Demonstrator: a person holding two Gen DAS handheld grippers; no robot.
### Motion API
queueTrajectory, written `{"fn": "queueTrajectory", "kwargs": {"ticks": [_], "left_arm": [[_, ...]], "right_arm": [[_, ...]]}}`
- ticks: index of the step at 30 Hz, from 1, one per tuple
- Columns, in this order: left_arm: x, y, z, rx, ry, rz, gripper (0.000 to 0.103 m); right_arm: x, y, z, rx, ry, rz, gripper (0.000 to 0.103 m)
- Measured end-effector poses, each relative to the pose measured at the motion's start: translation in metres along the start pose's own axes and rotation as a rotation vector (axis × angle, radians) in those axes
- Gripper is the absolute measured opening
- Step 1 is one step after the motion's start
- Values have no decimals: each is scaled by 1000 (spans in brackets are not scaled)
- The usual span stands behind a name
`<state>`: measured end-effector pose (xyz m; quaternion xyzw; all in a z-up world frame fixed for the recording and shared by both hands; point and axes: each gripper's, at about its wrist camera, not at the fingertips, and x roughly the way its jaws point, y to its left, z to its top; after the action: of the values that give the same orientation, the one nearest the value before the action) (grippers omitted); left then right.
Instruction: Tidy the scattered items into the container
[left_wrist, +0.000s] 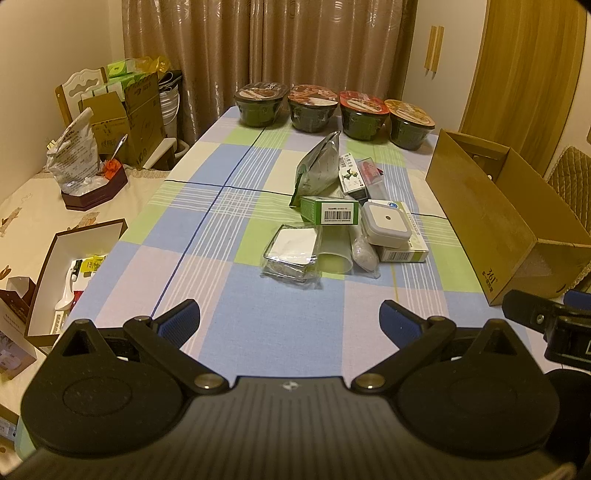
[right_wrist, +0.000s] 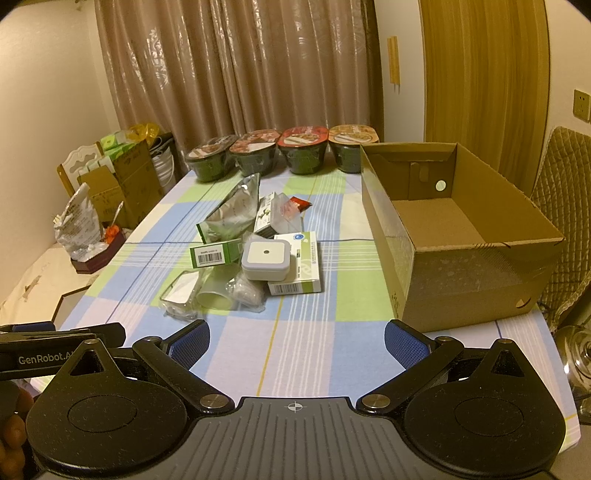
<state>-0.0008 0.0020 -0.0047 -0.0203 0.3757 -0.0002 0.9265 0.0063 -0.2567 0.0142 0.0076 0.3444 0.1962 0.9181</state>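
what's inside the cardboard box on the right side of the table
Nothing visible: the right wrist view shows the cardboard box with a bare brown floor. Its near wall hides the closest strip of floor, so something small could sit there unseen.

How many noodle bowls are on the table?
4, in a row along the far edge by the curtain: the brown-lidded bowl at the left end, then the dark red one, the bright red one, and the orange one beside the cardboard box.
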Motion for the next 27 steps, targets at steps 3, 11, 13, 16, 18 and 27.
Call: {"fn": "queueTrajectory", "kwargs": {"ticks": [3, 11, 13, 16, 18, 27], "left_arm": [[0, 0, 0, -1, 2, 0, 102], [1, 0, -1, -4, 6, 0, 102], [1, 0, -1, -5, 6, 0, 102], [1, -1, -1, -5, 6, 0, 102], [1, 0, -1, -5, 6, 0, 102], [1, 7, 1, -49, 9, -25, 102]], "right_arm": [[0, 0, 0, -2, 0, -1, 103], [0, 1, 0, -3, 1, 0, 103], [0, 0, 0, -3, 1, 0, 103], [0, 1, 0, -3, 1, 0, 103], [1, 0, 0, -5, 2, 1, 103], [-2, -2, -1, -3, -19, 10, 103]]}}
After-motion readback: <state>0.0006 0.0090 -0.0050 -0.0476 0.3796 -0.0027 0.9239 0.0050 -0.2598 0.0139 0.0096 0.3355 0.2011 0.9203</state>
